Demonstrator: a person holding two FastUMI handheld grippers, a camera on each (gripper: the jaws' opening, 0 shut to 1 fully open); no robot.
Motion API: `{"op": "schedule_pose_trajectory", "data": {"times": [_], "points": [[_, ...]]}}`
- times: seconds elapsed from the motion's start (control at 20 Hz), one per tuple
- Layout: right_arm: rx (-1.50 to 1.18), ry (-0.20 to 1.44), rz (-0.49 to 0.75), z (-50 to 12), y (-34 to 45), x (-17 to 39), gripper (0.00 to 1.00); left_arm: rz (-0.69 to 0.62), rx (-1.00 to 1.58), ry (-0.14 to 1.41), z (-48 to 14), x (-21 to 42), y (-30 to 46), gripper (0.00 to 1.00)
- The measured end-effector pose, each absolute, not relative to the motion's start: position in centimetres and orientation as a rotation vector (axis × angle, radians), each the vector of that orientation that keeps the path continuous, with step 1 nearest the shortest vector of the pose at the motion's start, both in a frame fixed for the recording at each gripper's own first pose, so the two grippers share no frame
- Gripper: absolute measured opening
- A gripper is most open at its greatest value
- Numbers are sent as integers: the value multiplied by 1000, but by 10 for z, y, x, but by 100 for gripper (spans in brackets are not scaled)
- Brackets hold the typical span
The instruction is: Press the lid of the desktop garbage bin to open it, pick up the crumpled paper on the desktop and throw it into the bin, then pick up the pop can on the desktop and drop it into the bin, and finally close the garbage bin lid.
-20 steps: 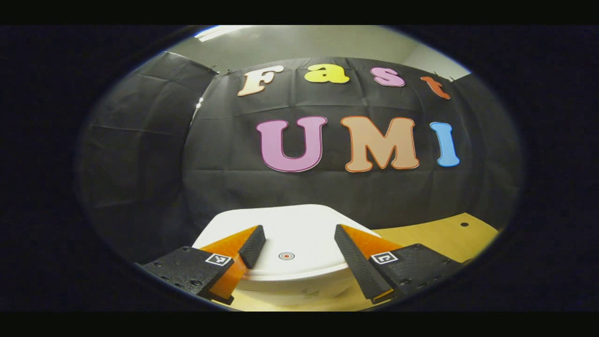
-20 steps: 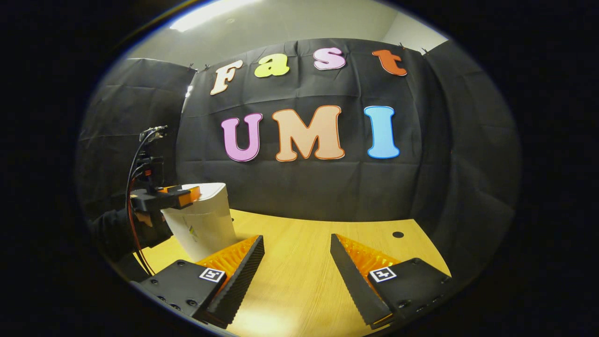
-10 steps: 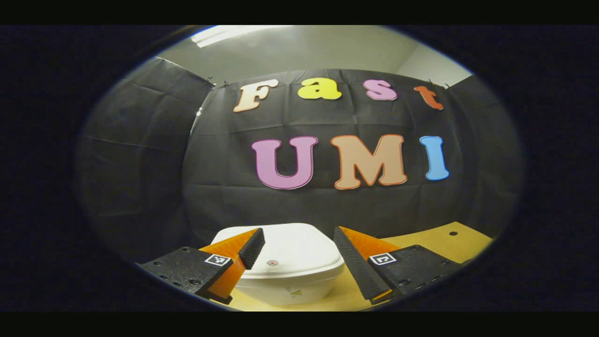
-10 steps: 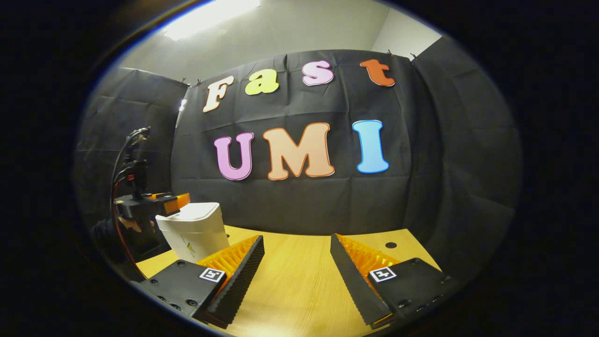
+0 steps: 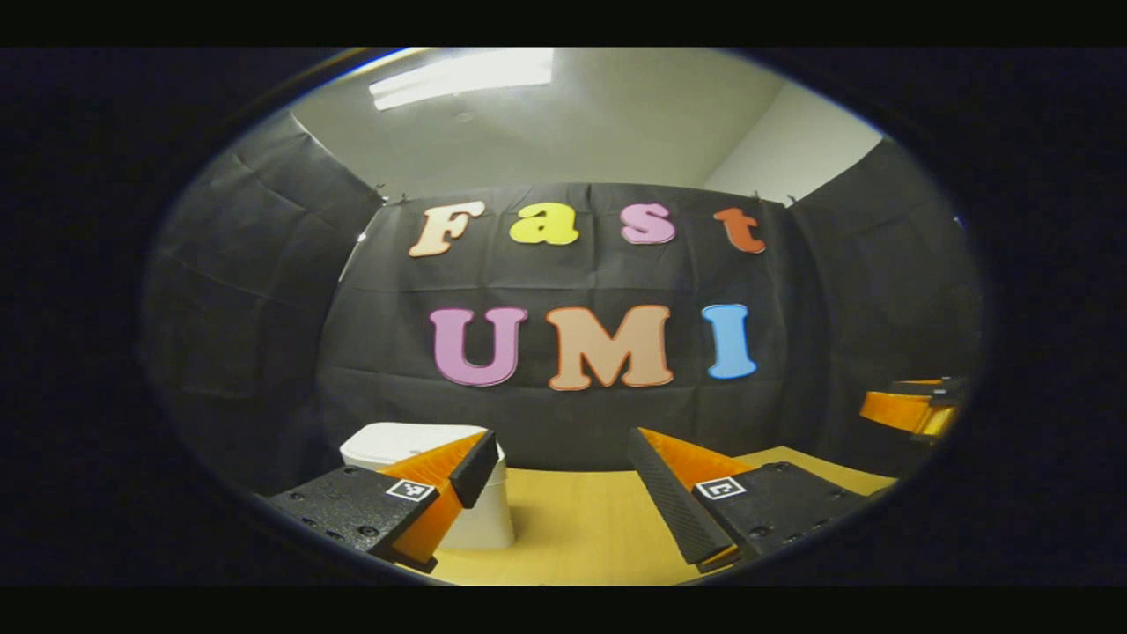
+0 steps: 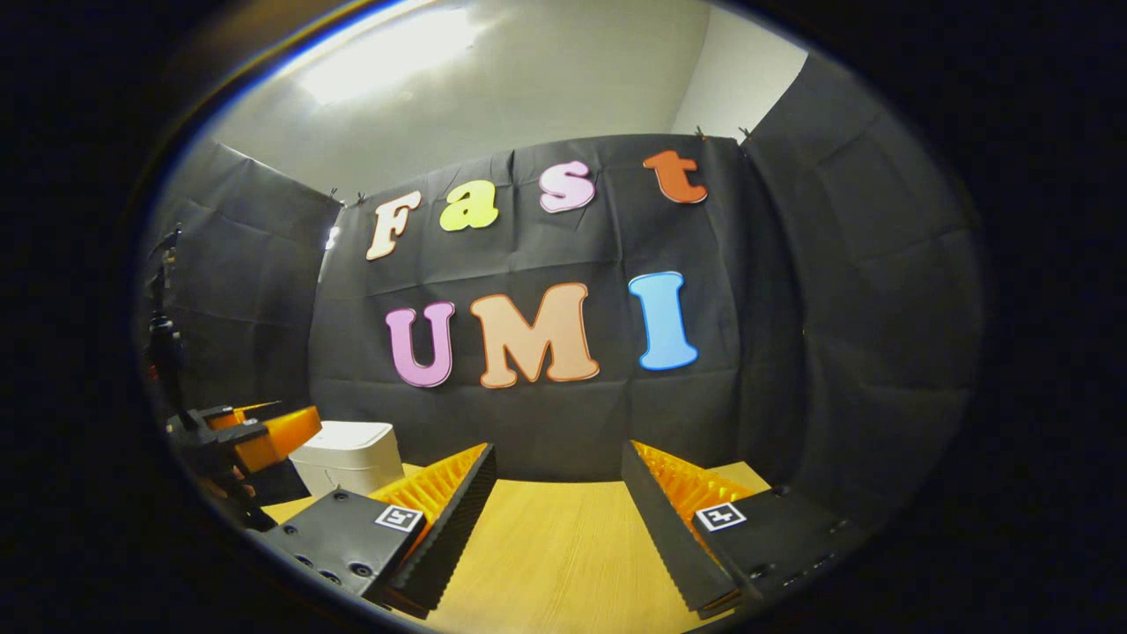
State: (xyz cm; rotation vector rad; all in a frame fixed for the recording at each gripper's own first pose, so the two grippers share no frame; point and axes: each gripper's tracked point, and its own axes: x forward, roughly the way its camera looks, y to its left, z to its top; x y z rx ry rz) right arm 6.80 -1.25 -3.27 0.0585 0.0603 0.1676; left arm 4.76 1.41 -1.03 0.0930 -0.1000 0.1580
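In the left gripper view, the left gripper [image 5: 563, 493] is held above the wooden counter [image 5: 572, 528] with its fingers [image 5: 475, 467] spread well apart and nothing between them. The white garbage bin [image 5: 480, 519] stands upright on the counter toward its far edge, close to the black cloth wall, with its lid [image 5: 392, 440] down. The bin is partly hidden behind one of this gripper's fingers; whether the finger touches it cannot be told. At the right edge of this view part of the right gripper [image 5: 911, 407] shows, off to the side and well apart from the bin.

In the right gripper view, the right gripper [image 6: 559, 519] also hangs over the counter [image 6: 546, 563], its fingers [image 6: 458, 519] wide apart and holding nothing. The garbage bin [image 6: 345, 458] stands at the far left part of the counter near the wall, lid [image 6: 348, 435] closed. The left gripper [image 6: 251, 440] shows just beside the bin on its near side, level with the lid; contact between them cannot be judged from here. Cables run up from that gripper along the left edge of the view. The counter surface between the right gripper's fingers is bare wood.
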Motion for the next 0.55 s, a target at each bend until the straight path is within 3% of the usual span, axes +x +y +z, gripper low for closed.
{"op": "schedule_pose_trajectory", "data": {"times": [0.4,0.45,0.55], "points": [[43,5,79,-12,-28,53,96,31,43,-47,-14,39,-35,92],[42,7,69,-11,-29,52,96,24,33,-57,-11,40,-34,96],[45,21,53,-13,-30,50,96,3,7,-60,-10,39,-35,92]]}}
